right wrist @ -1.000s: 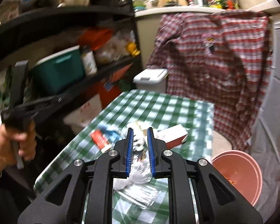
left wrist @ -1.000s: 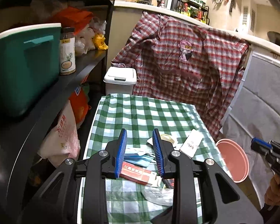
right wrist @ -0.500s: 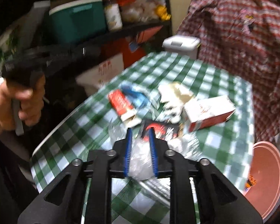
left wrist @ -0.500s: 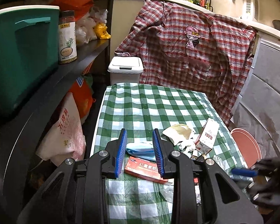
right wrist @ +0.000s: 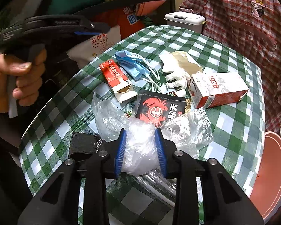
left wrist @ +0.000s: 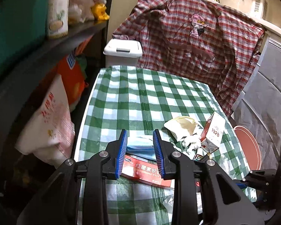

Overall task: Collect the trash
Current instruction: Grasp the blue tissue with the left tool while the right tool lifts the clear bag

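Note:
Trash lies on a green checked table [left wrist: 140, 93]: a blue face mask [right wrist: 131, 63], a red and white flat box [right wrist: 115, 76], a black crab packet [right wrist: 159, 108], a white "1928" carton [right wrist: 217, 90], crumpled tissue [right wrist: 178, 67] and clear plastic [right wrist: 108, 118]. My right gripper [right wrist: 140, 142] has its jaws around a wad of clear plastic [right wrist: 140, 146], touching both pads. My left gripper [left wrist: 140, 150] is open above the face mask [left wrist: 140, 146] and red box [left wrist: 148, 172].
A pink basin [right wrist: 271, 168] stands on the floor right of the table. A white lidded bin [left wrist: 122, 50] stands behind the table. A dark shelf [left wrist: 46, 56] with bags and jars runs along the left. A plaid shirt [left wrist: 193, 37] hangs behind.
My right gripper has come down over the trash pile and its jaws have spread around the plastic wad. My left gripper has moved forward and lower toward the face mask.

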